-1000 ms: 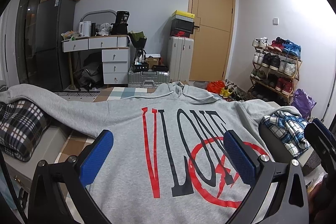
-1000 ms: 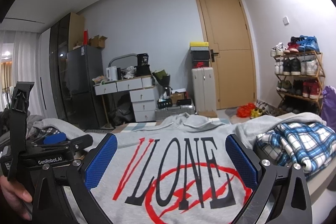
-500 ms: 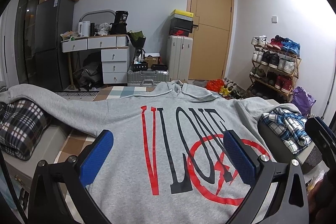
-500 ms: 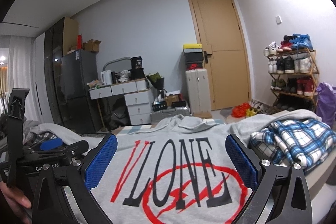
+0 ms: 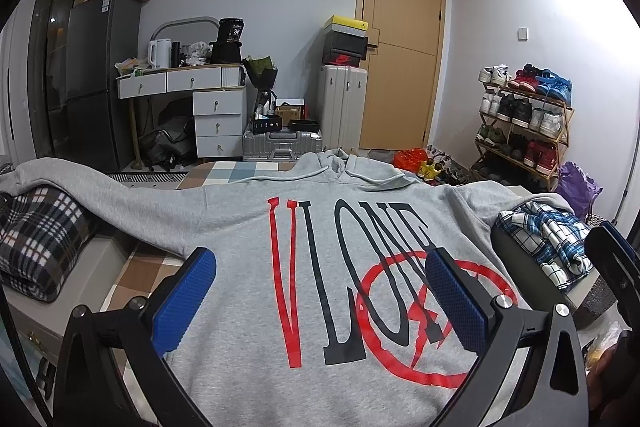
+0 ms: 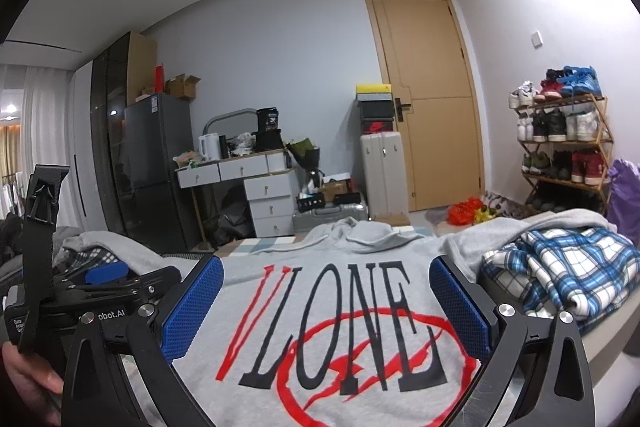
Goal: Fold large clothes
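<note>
A grey hoodie (image 5: 240, 227) with a red and black VLONE print lies spread flat, hood at the far end, both sleeves stretched out sideways. It also shows in the right wrist view (image 6: 332, 287). My left gripper (image 5: 320, 299) is open and empty, held above the hoodie's lower left part. My right gripper (image 6: 326, 307) is open and empty above the lower middle of the print. The left gripper's body (image 6: 80, 291) shows at the left of the right wrist view.
A blue plaid shirt (image 6: 560, 275) is bunched on the right sleeve side. A dark plaid blanket (image 5: 36, 239) lies under the left sleeve. Beyond are a desk with drawers (image 5: 208, 107), suitcases (image 5: 344, 111), a door (image 5: 400, 47) and a shoe rack (image 5: 524, 123).
Both grippers stayed open and empty. The right wrist view tilted slightly upward, and the left gripper barely shifted. The hoodie has not moved.
</note>
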